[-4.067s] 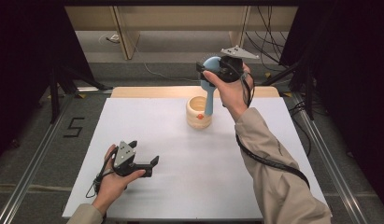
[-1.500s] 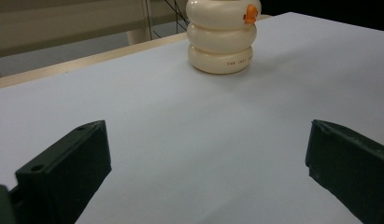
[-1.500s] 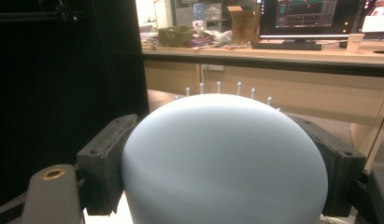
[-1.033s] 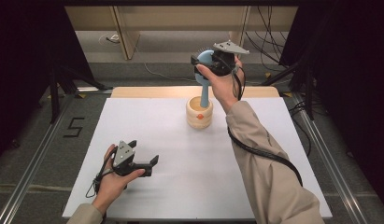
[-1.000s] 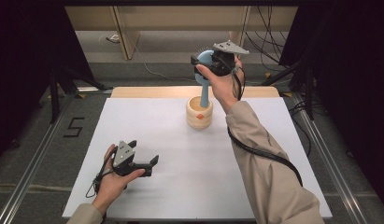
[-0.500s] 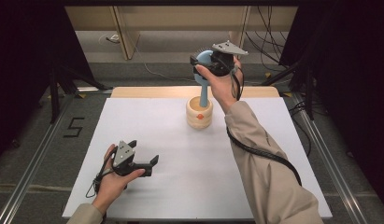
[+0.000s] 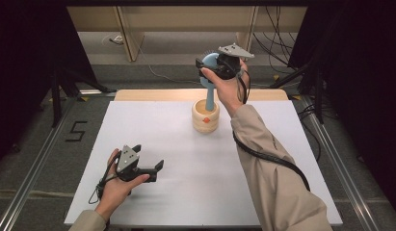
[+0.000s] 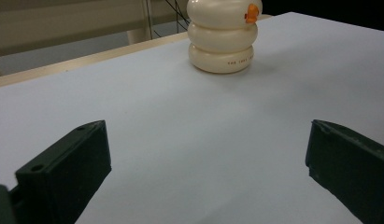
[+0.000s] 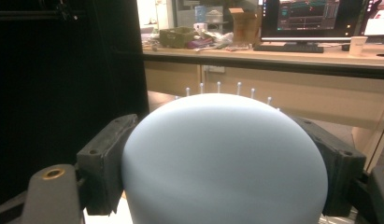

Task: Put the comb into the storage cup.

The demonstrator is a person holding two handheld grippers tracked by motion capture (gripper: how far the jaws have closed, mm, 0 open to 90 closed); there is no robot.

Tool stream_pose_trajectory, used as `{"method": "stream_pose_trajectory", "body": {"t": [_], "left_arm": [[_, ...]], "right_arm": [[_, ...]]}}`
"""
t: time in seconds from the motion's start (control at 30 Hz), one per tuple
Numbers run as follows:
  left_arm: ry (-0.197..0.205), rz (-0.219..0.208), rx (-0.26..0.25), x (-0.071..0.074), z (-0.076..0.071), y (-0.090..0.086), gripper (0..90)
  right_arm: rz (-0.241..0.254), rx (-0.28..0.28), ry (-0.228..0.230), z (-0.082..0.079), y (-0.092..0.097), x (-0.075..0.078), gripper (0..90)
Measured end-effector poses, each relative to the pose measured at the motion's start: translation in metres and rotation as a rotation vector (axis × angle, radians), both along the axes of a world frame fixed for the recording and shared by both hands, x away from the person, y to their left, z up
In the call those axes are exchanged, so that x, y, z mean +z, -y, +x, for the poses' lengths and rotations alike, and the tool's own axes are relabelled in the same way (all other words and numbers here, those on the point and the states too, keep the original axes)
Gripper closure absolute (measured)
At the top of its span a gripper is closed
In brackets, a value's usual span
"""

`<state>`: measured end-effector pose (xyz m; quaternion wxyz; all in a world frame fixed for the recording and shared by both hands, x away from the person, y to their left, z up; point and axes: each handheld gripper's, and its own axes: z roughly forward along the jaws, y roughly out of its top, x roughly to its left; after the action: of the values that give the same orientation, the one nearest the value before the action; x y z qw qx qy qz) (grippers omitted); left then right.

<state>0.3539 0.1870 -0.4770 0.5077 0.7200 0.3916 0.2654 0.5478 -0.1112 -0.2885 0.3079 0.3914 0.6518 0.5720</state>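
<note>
Brush point(image 7: 210, 91) handle end hidden inside holder point(image 7: 205, 115); holder print point(image 8: 238, 61) perhaps unreadable.

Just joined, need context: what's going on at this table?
A person works two handheld grippers. The right gripper has its fingers clamped on the head of a blue brush, whose handle stands in a cream ringed holder on the white table. The left gripper rests open on the table, near the front edge.
</note>
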Motion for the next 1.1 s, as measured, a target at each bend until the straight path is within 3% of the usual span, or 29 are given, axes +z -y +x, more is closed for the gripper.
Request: {"method": "stream_pose_trajectory", "body": {"t": [1.1], "left_arm": [[0.002,-0.001,0.0,0.0001,0.0001,0.0001,0.0]], "right_arm": [[-0.005,0.002,0.002,0.004,-0.0031,-0.0083,21.3]]}}
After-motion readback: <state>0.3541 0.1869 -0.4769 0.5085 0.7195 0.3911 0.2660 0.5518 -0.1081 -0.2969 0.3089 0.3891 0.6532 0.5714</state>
